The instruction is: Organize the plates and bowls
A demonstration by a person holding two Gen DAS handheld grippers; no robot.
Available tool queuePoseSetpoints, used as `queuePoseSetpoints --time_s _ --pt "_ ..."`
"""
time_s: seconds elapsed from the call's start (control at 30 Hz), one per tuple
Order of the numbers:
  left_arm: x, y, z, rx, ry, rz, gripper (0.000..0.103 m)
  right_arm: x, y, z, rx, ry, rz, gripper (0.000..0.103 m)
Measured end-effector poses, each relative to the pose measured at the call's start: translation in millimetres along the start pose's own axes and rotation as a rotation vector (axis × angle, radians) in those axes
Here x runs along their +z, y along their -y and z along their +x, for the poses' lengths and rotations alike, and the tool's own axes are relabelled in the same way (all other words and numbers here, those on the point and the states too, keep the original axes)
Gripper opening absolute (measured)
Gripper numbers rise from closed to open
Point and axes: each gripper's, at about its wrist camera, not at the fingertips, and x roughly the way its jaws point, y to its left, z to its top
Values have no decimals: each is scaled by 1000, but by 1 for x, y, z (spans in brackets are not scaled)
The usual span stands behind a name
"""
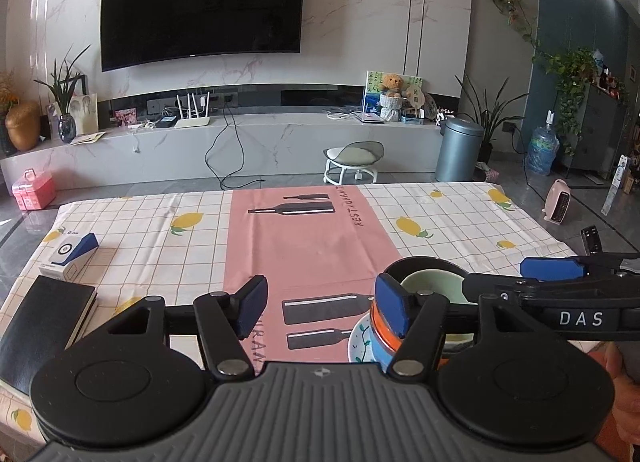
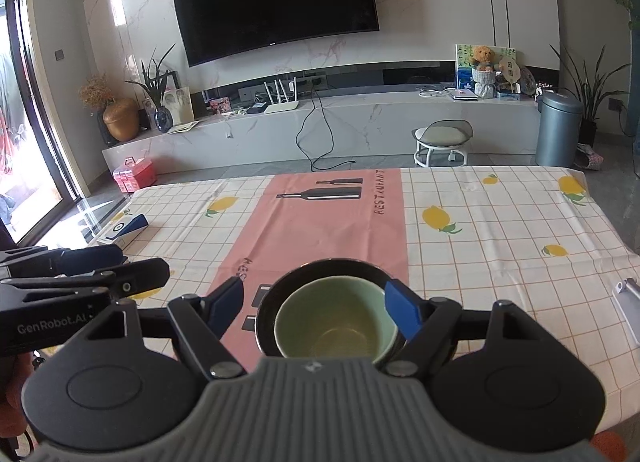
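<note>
The stack of dishes is only partly readable. In the left wrist view the left tongs (image 1: 322, 308) cover much of it: a pale green ceramic bowl (image 1: 434, 286) sits inside a glossy black bowl (image 1: 424, 266), and below them show slivers of an orange-banded bowl (image 1: 380, 332) and a white plate with a green vine pattern (image 1: 360, 342), both cut off by the gripper body. How many dishes lie in the stack cannot be told. The right tongs (image 1: 516, 276) cross that view from the right edge, passing over the bowls.

In the right wrist view the right tongs (image 2: 316, 302) stand open, 1 blue pad on each side of the black bowl (image 2: 320, 268) with the green bowl (image 2: 336, 318) nested in it; whether either pad touches the rim is unclear. The left tongs (image 2: 132, 266) enter at the left edge, and are also open, holding nothing.

The stack rests near the front edge of the table (image 1: 460, 222), where a pink runner printed with dark bottles (image 1: 304, 246) meets a white checked cloth with lemons. A black notebook (image 1: 44, 326) and a small white-and-blue box (image 1: 72, 256) lie at the table's left side. Beyond are a wall-mounted black television (image 1: 200, 6), a marble console, a white round stool (image 1: 354, 162) and a grey cylindrical bin (image 1: 458, 150).
</note>
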Motion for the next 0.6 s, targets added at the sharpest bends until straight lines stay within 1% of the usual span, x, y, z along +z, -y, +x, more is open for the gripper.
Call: queuePoseSetpoints --time_s 0.07,0.2,0.27,0.4,0.53,0.6 --pt "-5 -2 -4 6 -2 -1 72 -6 -5 -6 -14 11 -8 77" --pt "-15 -2 -10 64 -19 1 73 -17 -12 -16 -38 38 -2 79" --pt "-21 -4 -12 80 -18 -5 74 -24 -18 -20 -55 48 -13 81" --pt "-35 -8 -5 87 -68 -36 74 -37 -24 -22 -95 56 -59 88" --pt "-43 -5 9 98 -112 -46 74 -49 -26 -17 -155 43 -104 88" --pt "-48 -2 13 95 -129 -50 74 -54 -25 -13 -166 28 -107 88"
